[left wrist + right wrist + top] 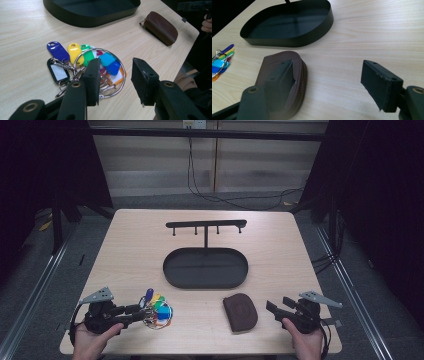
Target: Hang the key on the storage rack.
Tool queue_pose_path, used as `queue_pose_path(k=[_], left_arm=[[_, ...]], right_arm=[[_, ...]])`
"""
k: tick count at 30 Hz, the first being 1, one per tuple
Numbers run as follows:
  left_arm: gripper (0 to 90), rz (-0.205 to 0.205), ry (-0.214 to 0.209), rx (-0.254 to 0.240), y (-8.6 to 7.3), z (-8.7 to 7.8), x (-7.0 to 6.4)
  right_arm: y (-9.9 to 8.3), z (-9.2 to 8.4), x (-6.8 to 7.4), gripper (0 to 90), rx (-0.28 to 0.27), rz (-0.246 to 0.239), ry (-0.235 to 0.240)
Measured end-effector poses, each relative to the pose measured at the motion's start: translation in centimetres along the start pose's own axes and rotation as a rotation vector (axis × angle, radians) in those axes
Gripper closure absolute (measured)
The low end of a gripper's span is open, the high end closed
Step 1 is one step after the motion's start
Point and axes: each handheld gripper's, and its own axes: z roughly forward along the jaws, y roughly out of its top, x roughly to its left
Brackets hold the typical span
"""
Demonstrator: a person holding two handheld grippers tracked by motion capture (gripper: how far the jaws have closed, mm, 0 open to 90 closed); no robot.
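A bunch of coloured key tags on a metal ring [157,311] [96,67] lies near the table's front left. My left gripper [141,311] [115,78] is open just above it, jaws spread over the ring's near side. A brown zipped pouch [240,311] [283,72] [161,27] lies at the front right. My right gripper [277,306] [327,80] stands open beside the pouch, its left jaw in front of the pouch and nothing between the jaws. Mid-table sits a black oval tray [170,265] [322,22] [75,21] with a hook rack [206,224] on a post behind it.
The light wooden table [130,250] has bare room left and right of the tray. Its front edge runs close under both hands. Cables lie on the floor beyond the far edge.
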Motion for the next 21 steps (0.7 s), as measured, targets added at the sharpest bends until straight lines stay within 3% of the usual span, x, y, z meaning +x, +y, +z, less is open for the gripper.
queue_pose_path(k=[12,16,21], left_arm=[[63.0,-0.026,0.012,0.031,0.2,0.7,-0.7],[61.2,0.022,0.009,0.05,0.5,0.9,-1.4],[60.3,0.034,-0.021,0.055,1.0,0.9,-1.6]], right_arm=[[-0.1,-0.1,0.3,26.2,-0.008,-0.006,0.013],[-0.1,-0.2,0.4,26.3,-0.006,-0.007,0.017],[-0.1,-0.2,0.5,26.3,-0.001,-0.011,0.013]])
